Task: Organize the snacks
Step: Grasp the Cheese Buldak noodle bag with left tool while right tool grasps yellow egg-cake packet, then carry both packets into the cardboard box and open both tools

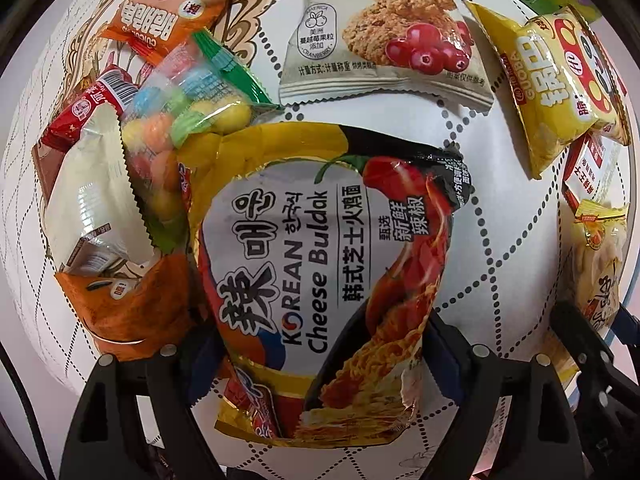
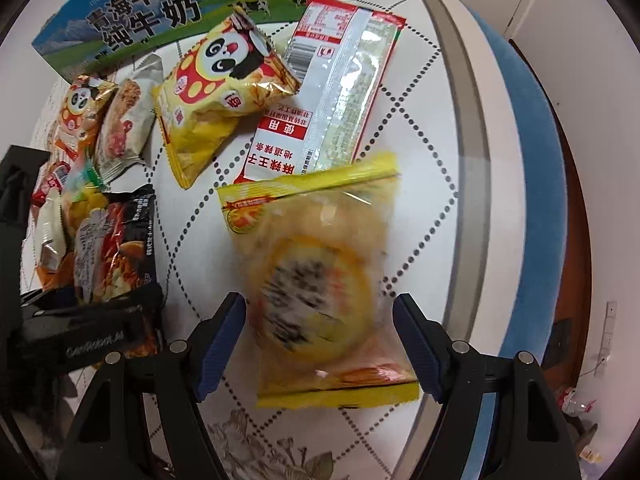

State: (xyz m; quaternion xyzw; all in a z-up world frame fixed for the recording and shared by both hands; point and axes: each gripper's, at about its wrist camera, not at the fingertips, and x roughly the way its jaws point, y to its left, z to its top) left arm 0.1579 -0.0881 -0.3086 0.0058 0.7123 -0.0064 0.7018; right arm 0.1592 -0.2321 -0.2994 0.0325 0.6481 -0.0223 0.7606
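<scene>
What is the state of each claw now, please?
Left claw: open, astride the noodle packet, pads not pressing it.
Right claw: open, astride the yellow snack bag, gaps on both sides.

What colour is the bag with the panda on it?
The panda bag is yellow with a red patch of yellow dots; the right wrist view shows it best.

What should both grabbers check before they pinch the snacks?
1. Noodle packet sits between the left gripper fingers: ok.
2. Left pads pressing it: cannot tell.
3. Yellow pastry packet sits between the right gripper fingers: ok.
4. Right pads touching it: not ok, gaps both sides.
5. Candy bag clear of the noodle packet: not ok, it overlaps.
6. Pastry packet away from the table edge: ok.
</scene>
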